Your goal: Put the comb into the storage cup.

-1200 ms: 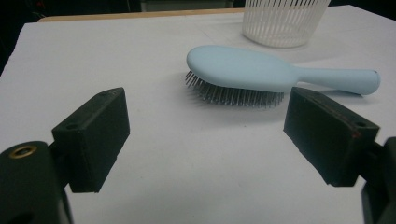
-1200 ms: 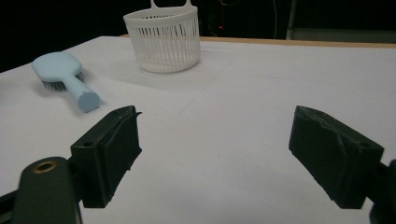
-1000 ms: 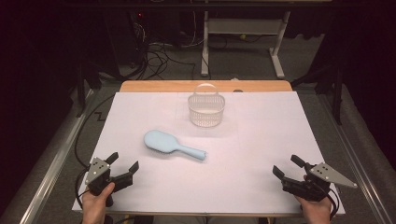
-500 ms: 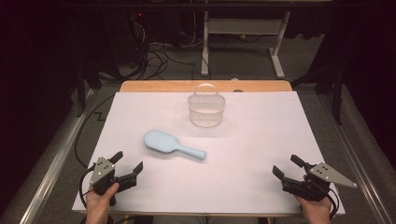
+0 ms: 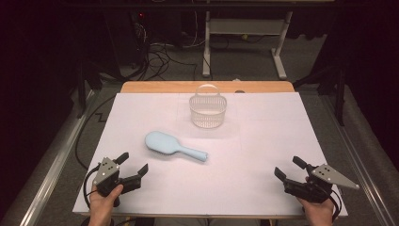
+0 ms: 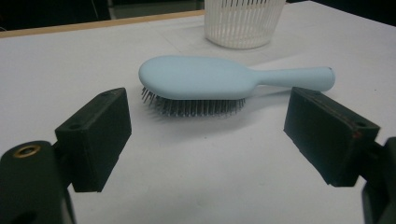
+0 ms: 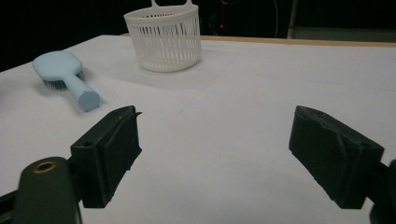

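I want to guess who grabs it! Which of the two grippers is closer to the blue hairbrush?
The left gripper. It faces the hairbrush, jaws open; the right gripper sits far across the table's other corner.

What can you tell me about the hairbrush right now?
The hairbrush is pale blue, smooth plastic by its look, with an oval head and a straight handle. It lies bristles down on the white table cover, handle toward the person's right, in front of the white basket and apart from it. Neither gripper touches it.

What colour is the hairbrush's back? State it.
Pale blue, on the hairbrush, clearest in the left gripper view.
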Demonstrator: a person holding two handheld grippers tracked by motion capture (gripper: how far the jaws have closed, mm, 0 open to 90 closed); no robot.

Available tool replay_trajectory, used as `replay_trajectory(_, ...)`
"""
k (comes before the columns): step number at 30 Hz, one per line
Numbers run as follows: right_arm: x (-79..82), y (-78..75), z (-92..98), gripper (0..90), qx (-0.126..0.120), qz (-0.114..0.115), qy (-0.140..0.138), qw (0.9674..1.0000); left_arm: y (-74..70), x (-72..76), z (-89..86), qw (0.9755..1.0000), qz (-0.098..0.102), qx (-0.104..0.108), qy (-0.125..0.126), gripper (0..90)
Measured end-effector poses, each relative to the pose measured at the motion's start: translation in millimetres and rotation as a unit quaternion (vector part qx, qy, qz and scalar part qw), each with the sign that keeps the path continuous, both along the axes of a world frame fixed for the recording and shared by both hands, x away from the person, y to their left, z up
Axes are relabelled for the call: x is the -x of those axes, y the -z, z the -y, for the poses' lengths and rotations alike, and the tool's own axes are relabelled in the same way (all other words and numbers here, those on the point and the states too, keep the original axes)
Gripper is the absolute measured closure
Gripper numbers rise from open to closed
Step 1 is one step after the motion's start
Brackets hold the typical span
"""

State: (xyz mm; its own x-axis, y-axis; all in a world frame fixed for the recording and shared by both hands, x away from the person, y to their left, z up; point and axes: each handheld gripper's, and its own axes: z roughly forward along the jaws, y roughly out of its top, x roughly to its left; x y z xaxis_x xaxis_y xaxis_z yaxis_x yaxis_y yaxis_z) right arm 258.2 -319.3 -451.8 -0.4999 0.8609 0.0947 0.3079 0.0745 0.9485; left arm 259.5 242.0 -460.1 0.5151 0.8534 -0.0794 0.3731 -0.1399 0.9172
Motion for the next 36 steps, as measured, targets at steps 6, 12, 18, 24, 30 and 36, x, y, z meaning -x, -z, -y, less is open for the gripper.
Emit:
replay_trajectory(6,0.0,0.0,-0.1,16.8,0.000,0.000,0.000,1.0000,-1.4,-0.7,6.1,0.9999,0.002,-0.011,0.008,15.7)
replay_trajectory(12,0.0,0.1,-0.3,16.8,0.002,0.000,0.000,1.0000,-2.8,-1.2,11.6,0.9998,0.000,0.000,0.019,15.7)
replay_trajectory(18,0.1,0.0,-0.1,16.8,0.001,-0.001,0.000,1.0000,-3.2,-2.1,21.9,0.9994,-0.002,0.001,0.035,15.8)
replay_trajectory(24,0.3,-0.2,-0.1,16.8,0.001,-0.001,0.001,1.0000,-3.9,-3.7,31.4,0.9988,-0.004,-0.002,0.049,15.8)
replay_trajectory(30,0.5,-0.2,-0.1,16.8,0.001,0.000,0.001,1.0000,-4.5,-6.5,40.7,0.9982,-0.007,0.000,0.059,15.9)
replay_trajectory(36,0.6,-0.3,-0.2,16.8,0.001,0.001,0.000,1.0000,-4.6,-10.5,49.4,0.9976,-0.011,-0.002,0.068,15.9)
